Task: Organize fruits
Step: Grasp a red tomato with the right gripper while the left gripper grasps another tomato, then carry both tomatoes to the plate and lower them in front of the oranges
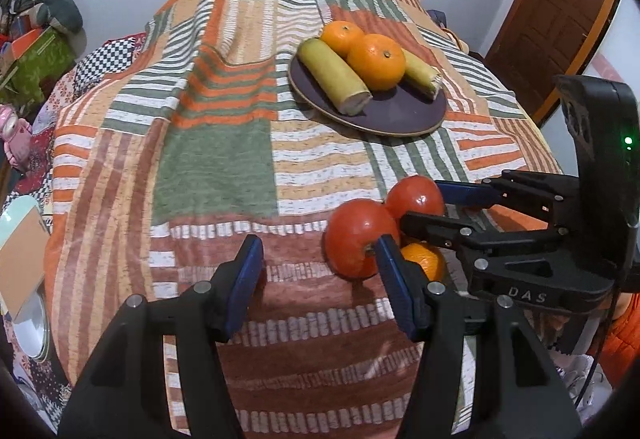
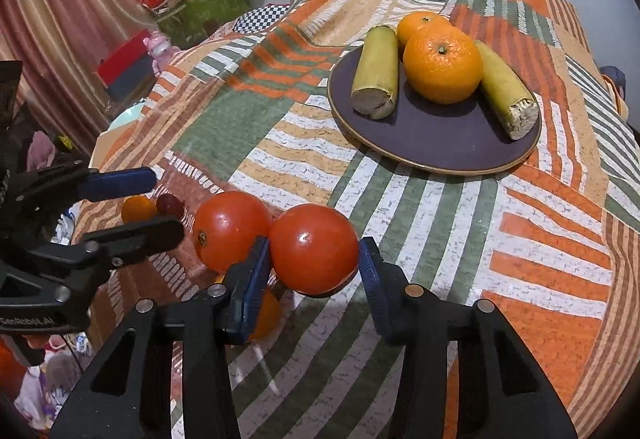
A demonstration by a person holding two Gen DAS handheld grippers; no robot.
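Two red tomatoes lie side by side on the patchwork cloth near its front edge. My right gripper point(image 2: 314, 263) is closed around the right-hand tomato point(image 2: 314, 249), its blue pads touching both sides. The other tomato point(image 2: 230, 229) touches it on the left. My left gripper point(image 1: 318, 259) is open and empty, its right finger beside the near tomato point(image 1: 354, 241). The right gripper shows in the left wrist view around the far tomato point(image 1: 416, 197). A small orange point(image 1: 424, 259) lies under the fingers. A dark plate point(image 2: 440, 143) holds two oranges and two banana pieces.
The cloth-covered table point(image 1: 216, 167) drops off at its front and left edges. Boxes, a pink toy point(image 2: 160, 47) and a striped curtain point(image 2: 60, 39) stand on the left. A wooden door point(image 1: 556, 11) is at the back right. A small dark red fruit point(image 2: 170, 203) and another orange point(image 2: 138, 209) lie near the left gripper.
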